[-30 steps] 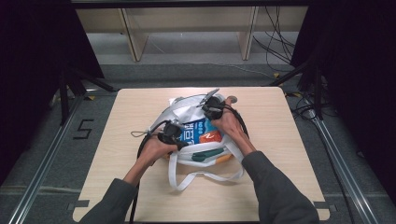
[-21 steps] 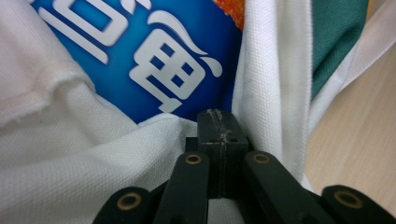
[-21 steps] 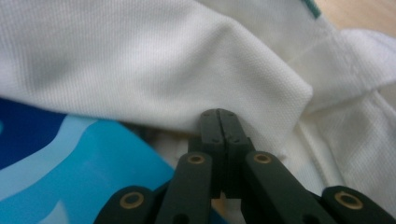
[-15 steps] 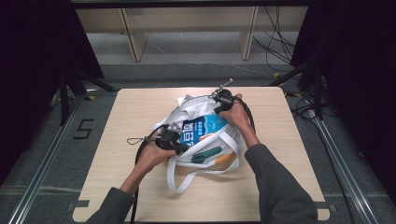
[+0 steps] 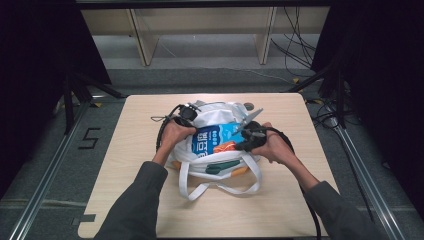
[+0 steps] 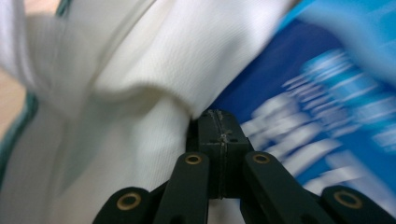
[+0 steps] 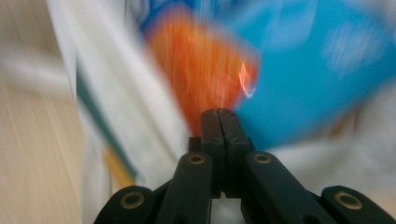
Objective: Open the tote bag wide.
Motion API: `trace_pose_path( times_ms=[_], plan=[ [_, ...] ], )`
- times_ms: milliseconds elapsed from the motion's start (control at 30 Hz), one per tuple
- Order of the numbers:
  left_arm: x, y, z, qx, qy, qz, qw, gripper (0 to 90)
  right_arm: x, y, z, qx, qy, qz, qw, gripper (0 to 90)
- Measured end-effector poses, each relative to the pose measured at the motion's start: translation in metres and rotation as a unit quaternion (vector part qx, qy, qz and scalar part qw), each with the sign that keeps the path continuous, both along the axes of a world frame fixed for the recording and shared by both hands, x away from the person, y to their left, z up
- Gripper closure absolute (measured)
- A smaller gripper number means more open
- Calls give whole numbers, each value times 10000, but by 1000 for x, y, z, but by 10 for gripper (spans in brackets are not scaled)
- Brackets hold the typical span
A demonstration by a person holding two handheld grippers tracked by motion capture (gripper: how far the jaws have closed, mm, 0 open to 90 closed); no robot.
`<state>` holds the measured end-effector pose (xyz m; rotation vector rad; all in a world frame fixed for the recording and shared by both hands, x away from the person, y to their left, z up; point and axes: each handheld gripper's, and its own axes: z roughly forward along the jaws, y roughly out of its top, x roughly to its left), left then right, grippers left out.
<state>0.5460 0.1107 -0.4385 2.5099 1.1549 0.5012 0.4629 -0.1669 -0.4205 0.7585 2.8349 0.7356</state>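
Flanking white bag [image 5: 220, 152] | left gripper [image 6: 219, 128] pressed together at cloth | right gripper [image 7: 222, 126] pressed together, empty

A light wood table [image 5: 150, 200] with rounded corners is seen from the high view, and pretty much the only thing resting straight on it is a white tote bag [image 5: 220, 150], slumped around the middle. Its white straps [image 5: 220, 185] are flopped out flat on the wood toward 6 o'clock. A small dark round thing [image 5: 248, 105] can be made out just past the bag at roughly 1 o'clock, too tiny to tell what it is.
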Motion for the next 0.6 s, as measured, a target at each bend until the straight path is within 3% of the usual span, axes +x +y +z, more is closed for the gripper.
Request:
trace_pose_path(
  times_ms=[33, 67, 100, 133, 200, 267, 333, 400, 433, 467, 500, 567, 600],
  plan=[
    [4, 15, -5, -441, 114, 289, 9985, 897, -6, -4, -6, -124, 15, -16, 9999, 900],
    [6, 24, -10, -966, 216, 466, 9940, 897, -11, -11, -13, -2, -2, -37, 10000, 900],
    [3, 24, -10, -943, 172, 478, 9942, 897, -16, -17, -18, 136, 37, -94, 9999, 900],
    [0, 17, -8, -641, 91, 340, 9973, 897, -19, -18, -21, 224, 33, -132, 9997, 900],
    [-7, 6, 0, -292, 43, 45, 9996, 895, -19, -16, -21, 80, -13, -62, 9999, 900],
    [-15, 3, 10, -587, -52, -99, 9982, 880, -17, -11, -12, 28, -83, -32, 10000, 900],
    [-24, 0, 20, -806, -102, -293, 9963, 872, -9, -7, 7, 345, -381, 2, 9987, 900],
    [-31, -3, 23, -682, -115, -455, 9966, 856, 1, 0, 23, 631, -649, -53, 9959, 900],
    [-35, -3, 21, -852, -4, -525, 9950, 862, 6, 4, 28, 657, -745, -42, 9950, 900],
    [-38, -3, 19, -981, 107, -595, 9933, 864, 14, 13, 33, 650, -733, -233, 9949, 900],
    [-42, -5, 15, -958, 168, -661, 9931, 865, 26, 20, 35, 585, -927, -203, 9938, 900],
    [-51, -5, 8, -838, 282, -837, 9926, 866, 45, 37, 31, 588, -824, -265, 9945, 900],
    [-55, -4, 6, -795, 265, -885, 9925, 872, 53, 46, 27, 459, -792, -349, 9952, 900]
  ],
)
